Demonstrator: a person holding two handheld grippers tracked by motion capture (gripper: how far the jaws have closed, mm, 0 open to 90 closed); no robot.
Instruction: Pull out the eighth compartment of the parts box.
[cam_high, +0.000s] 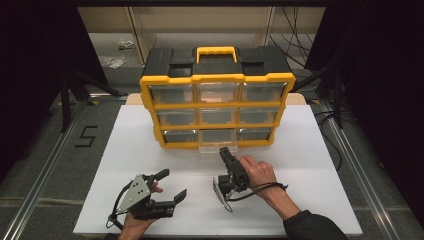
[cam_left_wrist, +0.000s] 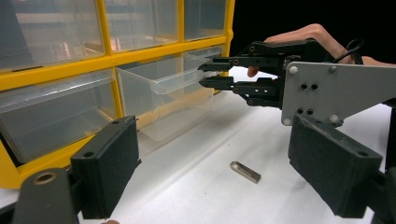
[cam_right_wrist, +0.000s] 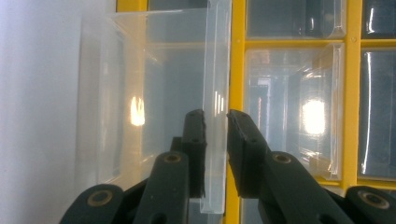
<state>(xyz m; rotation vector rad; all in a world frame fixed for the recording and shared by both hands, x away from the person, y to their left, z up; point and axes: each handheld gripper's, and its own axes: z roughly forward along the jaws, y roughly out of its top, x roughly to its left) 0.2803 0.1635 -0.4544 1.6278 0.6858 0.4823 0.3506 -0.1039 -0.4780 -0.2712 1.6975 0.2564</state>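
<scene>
On a white tabletop (cam_high: 125, 145), the right tongs (cam_right_wrist: 215, 122) clamp a clear drawer's (cam_left_wrist: 163, 100) front lip. The left tongs (cam_high: 172, 186) rest apart, a metal tag (cam_left_wrist: 245, 171) just ahead.

high view overhead, facing forward-down; gripper views low, close; all share yellow organizer (cam_high: 217, 78) pulled-out drawer (cam_left_wrist: 173, 95).

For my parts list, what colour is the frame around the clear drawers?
Yellow frame, seen best in the high view.
</scene>
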